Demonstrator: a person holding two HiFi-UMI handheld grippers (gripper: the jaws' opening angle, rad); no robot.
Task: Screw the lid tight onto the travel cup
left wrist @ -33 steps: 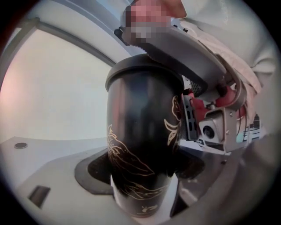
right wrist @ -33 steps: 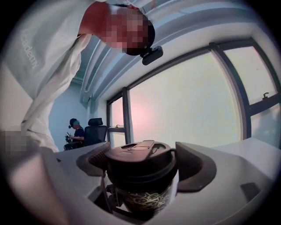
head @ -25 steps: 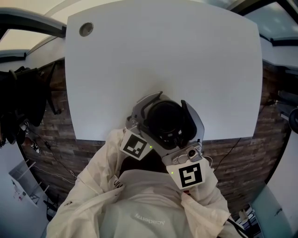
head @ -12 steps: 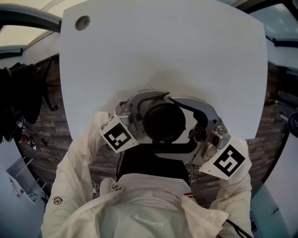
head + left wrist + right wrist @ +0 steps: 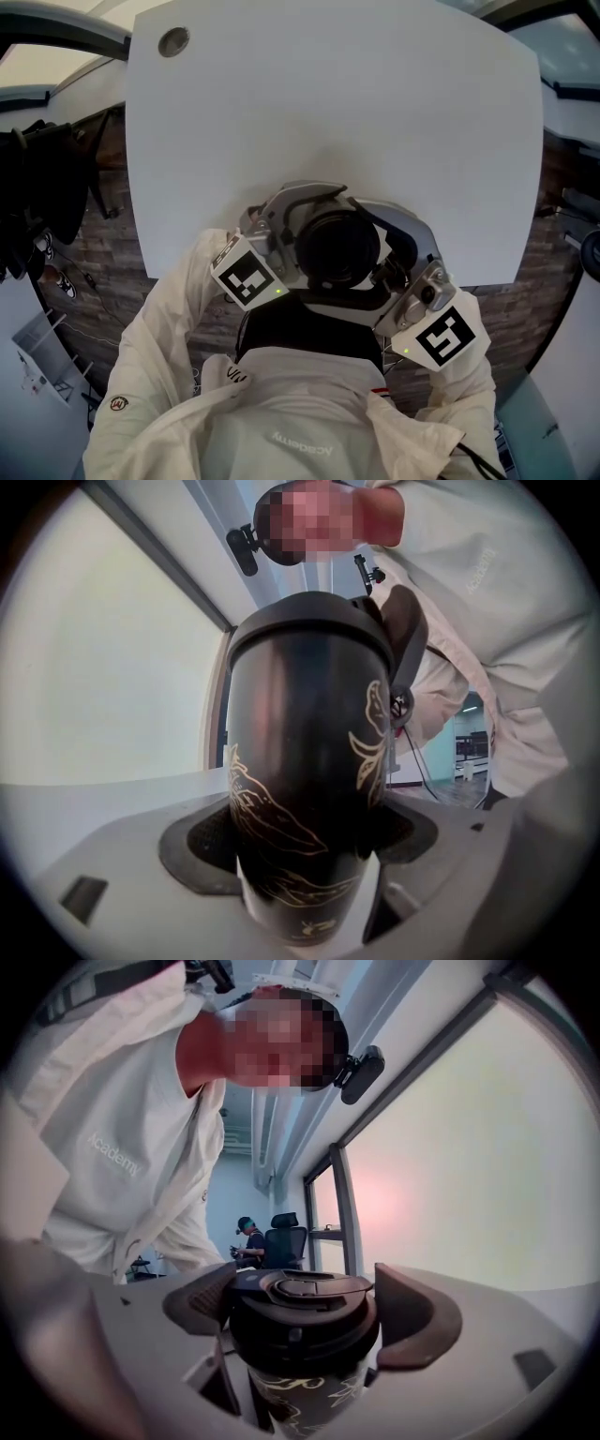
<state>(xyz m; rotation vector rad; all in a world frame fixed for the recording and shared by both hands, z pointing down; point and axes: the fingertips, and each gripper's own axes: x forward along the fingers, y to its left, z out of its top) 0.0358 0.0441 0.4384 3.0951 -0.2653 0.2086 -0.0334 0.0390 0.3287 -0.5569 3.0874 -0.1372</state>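
A black travel cup (image 5: pixel 300 761) with gold whale drawings is held in the air over the white table's (image 5: pixel 328 94) near edge. My left gripper (image 5: pixel 305 855) is shut on the cup's lower body, with its pads pressed on both sides. The black lid (image 5: pixel 300 1297) sits on top of the cup. My right gripper (image 5: pixel 305 1314) is closed round the lid's rim, one pad on each side. From the head view I look down on the lid (image 5: pixel 337 248), with the left gripper (image 5: pixel 295 225) and the right gripper (image 5: pixel 394 248) on either side of it.
A round grommet hole (image 5: pixel 173 40) is at the table's far left corner. Dark clothing (image 5: pixel 37 187) hangs at the left. Brick-patterned floor shows beneath the table's near edge. A person in an office chair (image 5: pixel 251 1239) sits far behind.
Both grippers swung apart around the cup, the right marker cube far to the right, then came back a little. The cup stayed over the table's near edge.
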